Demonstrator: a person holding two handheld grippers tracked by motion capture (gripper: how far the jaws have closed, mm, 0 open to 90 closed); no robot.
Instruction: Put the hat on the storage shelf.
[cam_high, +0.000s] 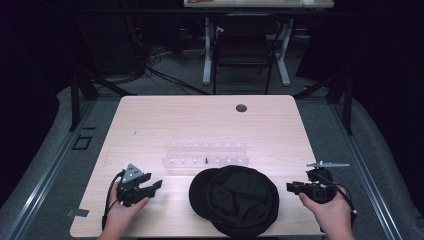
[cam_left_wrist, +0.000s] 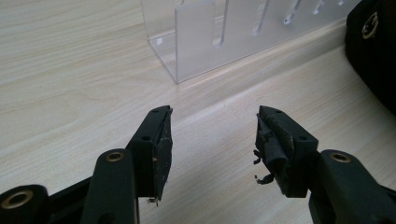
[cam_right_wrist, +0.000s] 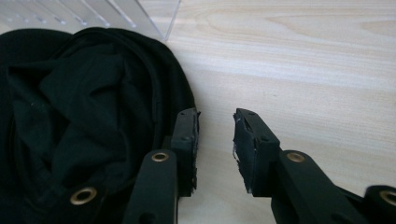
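A black cloth cap (cam_high: 235, 199) lies upside down near the table's front edge, its hollow facing up. Behind it stands a clear acrylic rack (cam_high: 206, 156) with slots. My left gripper (cam_high: 156, 185) rests on the table to the cap's left, open, nothing between its jaws; in the left gripper view (cam_left_wrist: 214, 133) it points at the rack's end (cam_left_wrist: 196, 42), with the cap's edge (cam_left_wrist: 373, 51) at the right. My right gripper (cam_high: 290, 187) sits just right of the cap, open and empty. In the right gripper view (cam_right_wrist: 216, 126) its left jaw lies beside the cap's rim (cam_right_wrist: 93, 107).
The light wooden table (cam_high: 200, 120) has a round black grommet (cam_high: 241, 107) near its far edge. A small dark peg (cam_high: 205, 160) stands in the rack. A black chair (cam_high: 243, 50) and desk legs stand on the floor beyond the table.
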